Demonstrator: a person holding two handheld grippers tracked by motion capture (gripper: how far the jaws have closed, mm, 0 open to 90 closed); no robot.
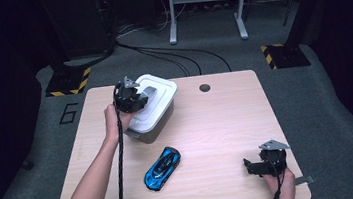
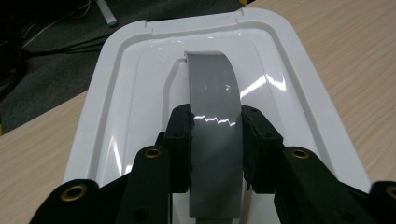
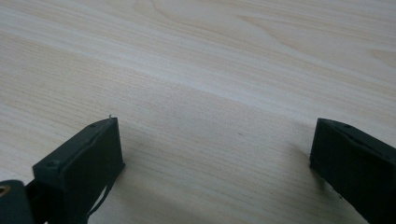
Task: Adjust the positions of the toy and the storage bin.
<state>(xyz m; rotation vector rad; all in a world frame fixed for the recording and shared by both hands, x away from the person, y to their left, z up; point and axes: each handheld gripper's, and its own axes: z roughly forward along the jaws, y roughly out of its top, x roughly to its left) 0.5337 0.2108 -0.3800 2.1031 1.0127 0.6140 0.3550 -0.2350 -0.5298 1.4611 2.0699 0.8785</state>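
A grey storage box with a white lid (image 1: 157,101) stands at the table's back left. Its arched grey handle (image 2: 215,107) runs down the middle of the lid (image 2: 135,93). My left gripper (image 1: 134,98) sits on top of the lid, and in the left gripper view (image 2: 215,140) its two black pads press on both sides of the handle. A blue toy car (image 1: 162,167) lies on the table in front of the box. My right gripper (image 1: 258,166) rests near the table's front right corner, jaws wide apart over bare wood (image 3: 210,154).
The wooden table (image 1: 217,125) has a round cable hole (image 1: 205,87) at its back edge. Cables and a metal stand's legs (image 1: 204,5) lie on the dark floor beyond. Yellow-black striped bases (image 1: 69,81) flank the table's back corners.
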